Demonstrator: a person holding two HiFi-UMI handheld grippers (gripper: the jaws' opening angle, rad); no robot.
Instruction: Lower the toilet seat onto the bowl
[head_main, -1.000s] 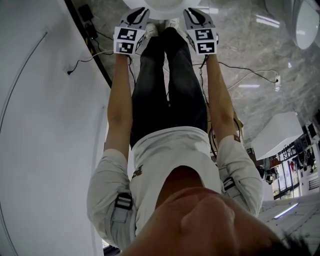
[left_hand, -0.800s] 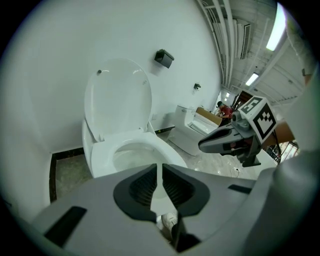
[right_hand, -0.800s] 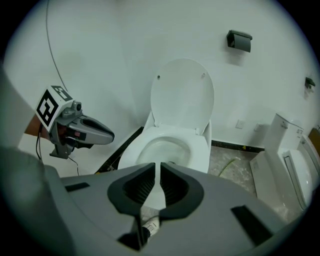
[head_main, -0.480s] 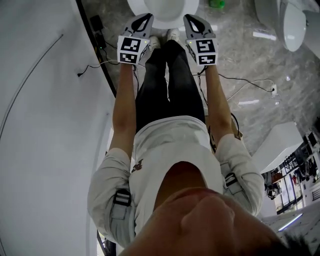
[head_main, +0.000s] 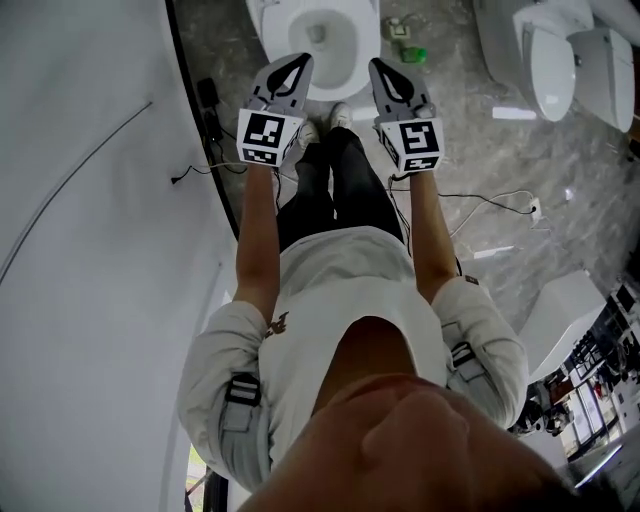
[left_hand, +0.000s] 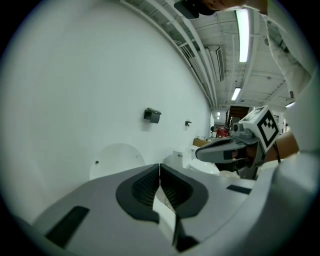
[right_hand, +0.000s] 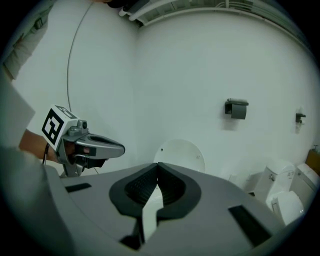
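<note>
Two broad surfaces fill the head view: a white wall (head_main: 90, 250) on the left, a grey marbled floor (head_main: 480, 150) on the right. The person (head_main: 340, 300) stands between them, arms stretched forward, feet just before the bowl (head_main: 335, 88) at the top edge. The toilet seat (head_main: 365, 30) looks to lie flat as a white ring round the opening, while the round lid (right_hand: 180, 155) stands upright against the wall. Another toilet (head_main: 550, 55) sits well apart at upper right. The left gripper (left_hand: 159, 167) and right gripper (right_hand: 157, 165) are held side by side; both have just been closing and their jaws now meet with nothing between. Thin cables (head_main: 490, 200) trail on the floor, and a small green object (head_main: 413, 53) lies near the bowl
</note>
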